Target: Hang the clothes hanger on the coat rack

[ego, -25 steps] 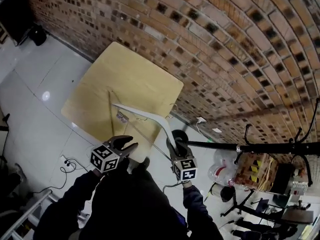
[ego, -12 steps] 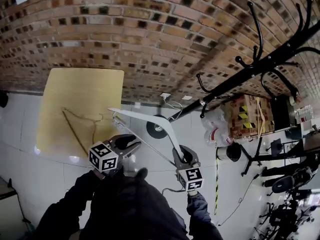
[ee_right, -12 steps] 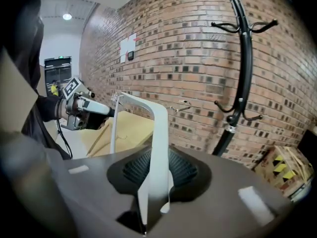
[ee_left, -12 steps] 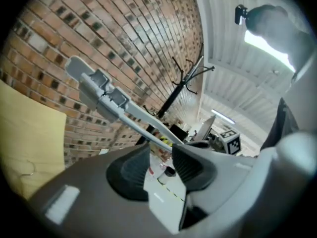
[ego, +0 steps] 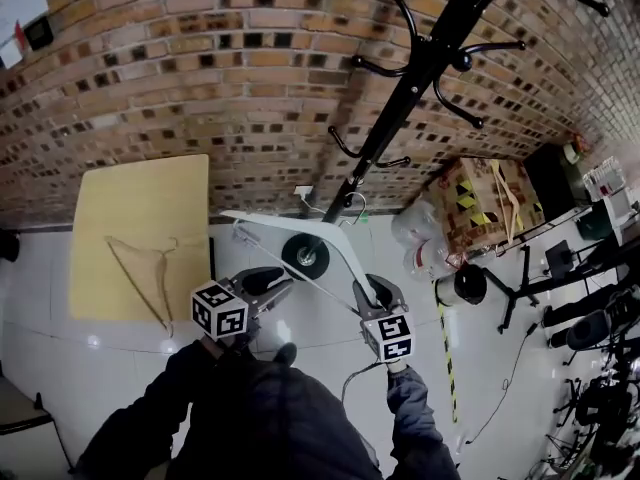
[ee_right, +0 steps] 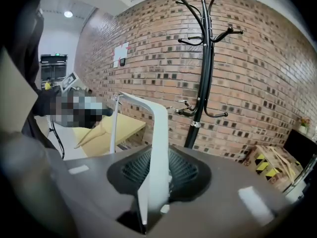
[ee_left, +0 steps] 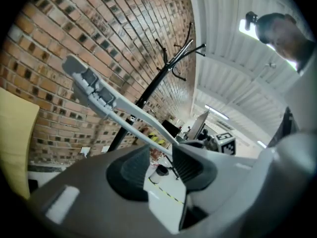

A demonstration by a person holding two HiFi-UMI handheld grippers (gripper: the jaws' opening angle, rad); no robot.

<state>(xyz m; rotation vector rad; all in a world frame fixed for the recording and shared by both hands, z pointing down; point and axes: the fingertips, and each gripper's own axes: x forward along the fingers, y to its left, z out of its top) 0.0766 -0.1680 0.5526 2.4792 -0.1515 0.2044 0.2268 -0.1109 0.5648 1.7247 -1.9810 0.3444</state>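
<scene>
A white clothes hanger (ego: 330, 238) with a thin lower bar is in the air, one end clamped in my right gripper (ego: 368, 290), which is shut on it. In the right gripper view the hanger's arm (ee_right: 158, 133) rises from between the pads. My left gripper (ego: 272, 280) is beside it with jaws open; the hanger (ee_left: 114, 108) passes just beyond its tips, touching neither pad. The black coat rack (ego: 420, 68) stands against the brick wall ahead, its round base (ego: 305, 256) on the floor behind the hanger. It also shows in both gripper views, upright (ee_right: 203, 58) and leaning (ee_left: 148, 90).
A yellow table (ego: 140, 208) stands at left with a wooden hanger (ego: 140, 273) on it. Right of the rack are a clear plastic bag (ego: 420, 238), a crate with yellow-black tape (ego: 480, 203) and a black bin (ego: 465, 286). A yellow floor line (ego: 445, 348) runs nearby.
Both grippers have carried the white hanger away from the yellow table toward the coat rack. The rack has swung from the right edge of the view to its middle.
</scene>
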